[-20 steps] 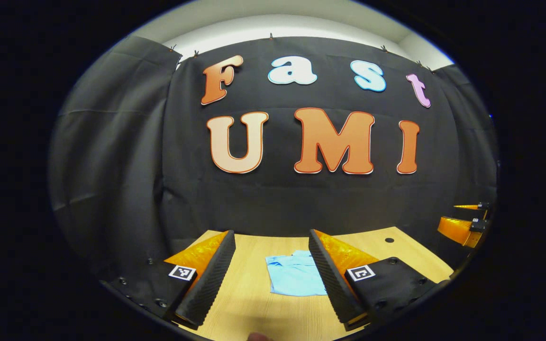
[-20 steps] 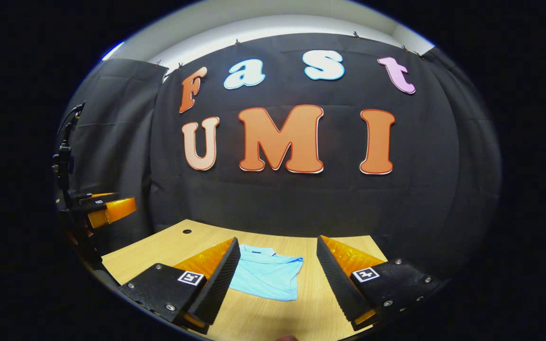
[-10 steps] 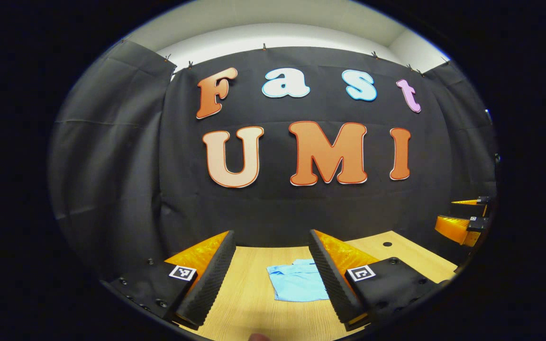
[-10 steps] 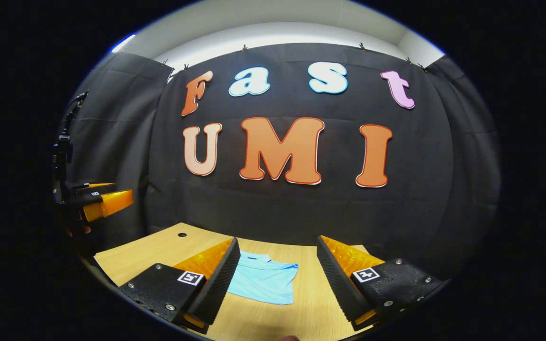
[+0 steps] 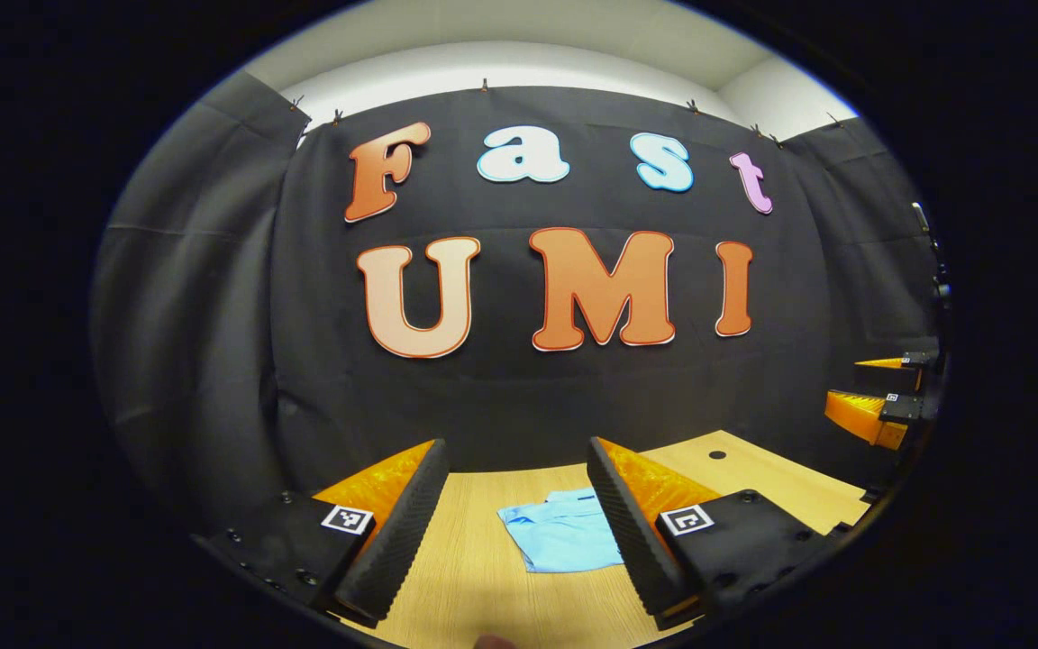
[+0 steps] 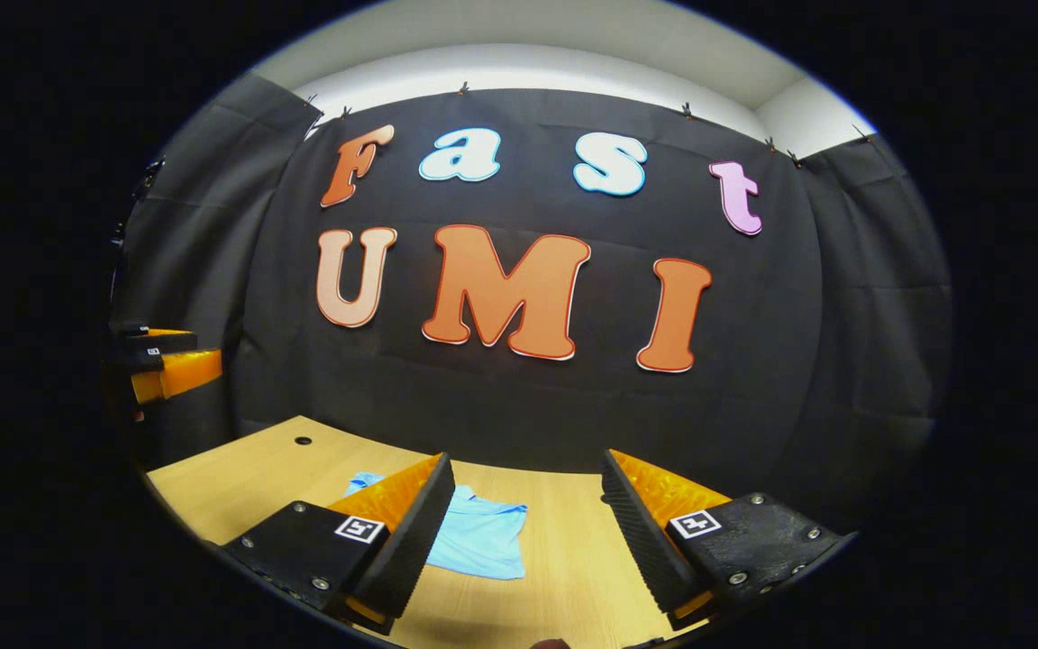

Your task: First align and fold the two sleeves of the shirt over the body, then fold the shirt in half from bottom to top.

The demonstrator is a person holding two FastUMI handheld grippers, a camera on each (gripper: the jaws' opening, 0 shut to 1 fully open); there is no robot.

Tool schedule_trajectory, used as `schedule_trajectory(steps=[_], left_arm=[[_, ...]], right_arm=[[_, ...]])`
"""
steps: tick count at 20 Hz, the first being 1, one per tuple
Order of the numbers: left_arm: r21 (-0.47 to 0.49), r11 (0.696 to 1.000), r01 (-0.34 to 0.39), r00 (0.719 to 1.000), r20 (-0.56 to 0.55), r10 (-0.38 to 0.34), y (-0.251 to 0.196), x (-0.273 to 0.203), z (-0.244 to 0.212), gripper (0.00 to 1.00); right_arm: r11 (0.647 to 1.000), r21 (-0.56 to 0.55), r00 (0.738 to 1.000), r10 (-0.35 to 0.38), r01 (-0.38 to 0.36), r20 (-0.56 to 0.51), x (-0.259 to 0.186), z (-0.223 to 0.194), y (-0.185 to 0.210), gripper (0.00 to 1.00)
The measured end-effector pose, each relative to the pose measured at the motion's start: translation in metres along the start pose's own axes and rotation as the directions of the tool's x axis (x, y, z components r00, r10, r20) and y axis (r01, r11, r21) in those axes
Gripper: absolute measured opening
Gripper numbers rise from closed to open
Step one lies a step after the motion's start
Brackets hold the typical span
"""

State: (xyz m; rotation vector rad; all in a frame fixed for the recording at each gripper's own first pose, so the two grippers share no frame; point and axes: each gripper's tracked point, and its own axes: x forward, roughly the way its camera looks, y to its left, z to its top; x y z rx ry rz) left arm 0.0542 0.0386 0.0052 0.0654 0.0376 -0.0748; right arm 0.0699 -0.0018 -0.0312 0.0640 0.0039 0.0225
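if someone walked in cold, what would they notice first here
A light blue shirt lies folded small on the wooden table, the one bright thing against the black wall. Both tongs hang open above it, left and right, touching nothing.

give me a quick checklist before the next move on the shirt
1. Left tool open: ok, fingers wide apart, nothing between them.
2. Right tool open: ok, nothing gripped.
3. Shirt free of both tools: ok, it lies on the table beyond the fingers.
4. Shirt folded into a compact shape: ok, its edges look straight.
5. Sleeves aligned under the fold: cannot tell, too small and partly hidden.
6. Both tools raised off the table: ok.
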Motion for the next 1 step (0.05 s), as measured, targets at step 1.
schedule_trajectory(steps=[1], left_arm=[[0.003, 1.000, 0.010, 1.000, 0.007, -0.010, 0.0025, 0.0018, 0.0019, 1.00]], right_arm=[[1.000, -0.005, 1.000, -0.005, 0.005, -0.003, -0.0033, 0.0014, 0.0017, 0.99]])
